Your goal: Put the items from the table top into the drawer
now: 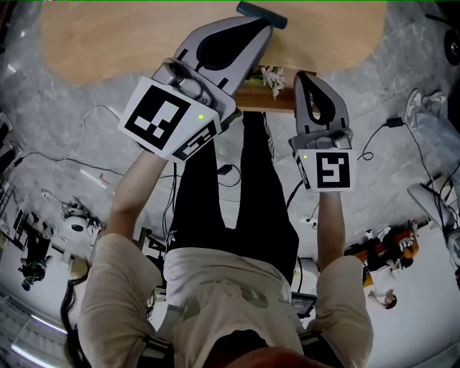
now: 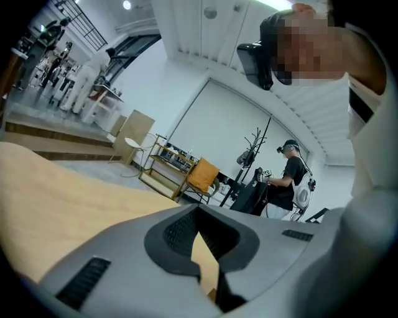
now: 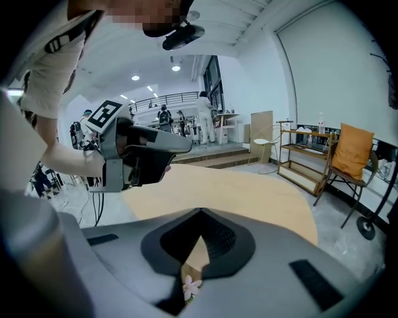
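Left claw [image 1: 257,27] is clenched on nothing, high over the light wooden table top [image 1: 108,43]. Right claw [image 1: 307,77] is closed too, also empty. The small pale artificial flower [image 1: 272,77] sits just left of and below its tip, in the open wooden drawer [image 1: 251,99] (so that item looks done). A dark teal flat object [image 1: 262,14] lies just beyond the left tip. Probably the next pick: open the jaws, come down over it, close.

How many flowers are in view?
1. A small pale flower lies beside the tip of the right claw, at the table edge. The left claw may hide others.
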{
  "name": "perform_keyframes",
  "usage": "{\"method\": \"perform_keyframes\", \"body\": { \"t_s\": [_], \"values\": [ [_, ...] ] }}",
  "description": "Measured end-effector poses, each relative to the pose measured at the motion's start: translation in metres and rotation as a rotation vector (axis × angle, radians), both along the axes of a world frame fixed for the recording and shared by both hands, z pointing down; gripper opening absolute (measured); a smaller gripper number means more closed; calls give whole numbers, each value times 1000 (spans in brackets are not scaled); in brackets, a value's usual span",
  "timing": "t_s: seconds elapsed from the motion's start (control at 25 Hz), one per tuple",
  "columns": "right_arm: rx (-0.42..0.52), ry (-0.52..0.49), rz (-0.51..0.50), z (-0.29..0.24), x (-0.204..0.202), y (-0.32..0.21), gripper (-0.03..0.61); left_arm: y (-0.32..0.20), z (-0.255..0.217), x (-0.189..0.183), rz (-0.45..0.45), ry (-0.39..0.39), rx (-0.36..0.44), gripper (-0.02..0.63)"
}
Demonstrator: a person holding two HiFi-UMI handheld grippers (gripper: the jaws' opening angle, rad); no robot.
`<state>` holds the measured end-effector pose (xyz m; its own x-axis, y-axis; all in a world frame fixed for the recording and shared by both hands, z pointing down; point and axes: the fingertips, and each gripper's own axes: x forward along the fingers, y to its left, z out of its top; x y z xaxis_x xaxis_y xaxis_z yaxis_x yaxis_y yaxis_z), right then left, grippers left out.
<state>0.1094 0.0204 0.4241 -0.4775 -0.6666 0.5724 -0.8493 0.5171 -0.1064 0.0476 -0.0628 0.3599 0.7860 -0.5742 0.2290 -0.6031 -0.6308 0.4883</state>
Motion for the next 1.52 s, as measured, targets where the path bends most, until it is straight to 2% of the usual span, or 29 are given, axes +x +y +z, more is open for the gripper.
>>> {"method": "perform_keyframes", "body": {
  "t_s": [0.2, 0.28, 0.32, 0.36, 0.48, 0.64, 0.8, 0.96, 1.0, 1.12, 1.32, 1.52],
  "values": [
    [-1, 2, -3, -1, -1, -2, 2, -3, -1, 1, 9, -48, 36, 6],
    [-3, 3, -4, -1, 0, -2, 2, -6, 4, 1, 40, -125, 76, 6],
    [-5, 4, -6, -1, 0, -2, 2, -6, 10, 2, 82, -192, 103, 6],
    [-7, 4, -7, 1, 1, -2, 2, -5, 20, 5, 143, -278, 133, 8],
    [-13, 4, -7, 5, 3, 0, 2, -5, 63, 12, 347, -571, 232, 137],
    [-22, 4, -18, 10, 4, 3, 2, -11, 119, 13, 622, -869, 337, 138],
    [-11, -18, -17, 12, 4, 4, 2, -11, 172, 17, 931, -1072, 370, 138],
    [-37, -24, -16, 16, 8, 9, 2, -17, 213, 17, 1101, -1224, 301, 138],
    [-32, -30, -18, 16, 8, 9, 2, -16, 221, 16, 1138, -1260, 273, 165],
    [-14, -47, -17, 15, 10, 7, 2, -9, 235, 17, 1213, -1306, 195, 173],
    [-23, -62, -12, 11, 15, 10, 2, -7, 234, 23, 1254, -1321, 155, 186],
    [-35, -65, -5, 17, 20, 10, 2, -8, 236, 22, 1296, -1303, 107, 206]
  ]
}}
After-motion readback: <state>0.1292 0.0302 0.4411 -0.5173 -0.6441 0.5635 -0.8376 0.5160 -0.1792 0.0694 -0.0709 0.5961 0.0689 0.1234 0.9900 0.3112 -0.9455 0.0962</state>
